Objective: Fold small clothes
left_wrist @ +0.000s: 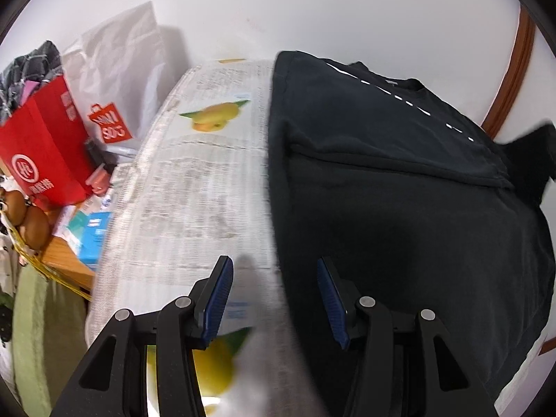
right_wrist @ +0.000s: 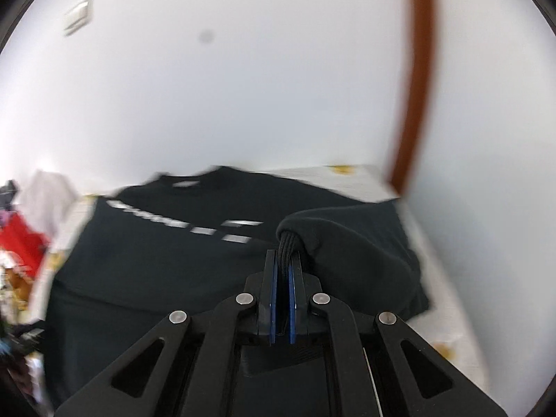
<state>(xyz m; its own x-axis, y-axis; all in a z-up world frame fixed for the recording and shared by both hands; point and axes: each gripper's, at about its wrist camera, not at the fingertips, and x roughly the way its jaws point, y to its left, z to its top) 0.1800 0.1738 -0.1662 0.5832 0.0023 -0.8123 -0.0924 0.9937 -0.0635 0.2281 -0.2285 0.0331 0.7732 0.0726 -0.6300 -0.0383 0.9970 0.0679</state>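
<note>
- Black T-shirt [left_wrist: 399, 180]: soft, limp, light; take hems or sleeve edges.
- Right gripper [right_wrist: 282, 271] clamped on a bunched sleeve [right_wrist: 347, 246].
- Left gripper [left_wrist: 274, 299] half-open, empty, above the bench [left_wrist: 194, 187].

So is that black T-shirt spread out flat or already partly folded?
Partly folded. On the black T-shirt one layer lies over another along a crosswise edge, and the right gripper is shut on its bunched sleeve.

Our right gripper [right_wrist: 284, 260] has its jaws clamped on a bunched edge of the black shirt [right_wrist: 166, 260], lifting it off the surface [right_wrist: 448, 312].
</note>
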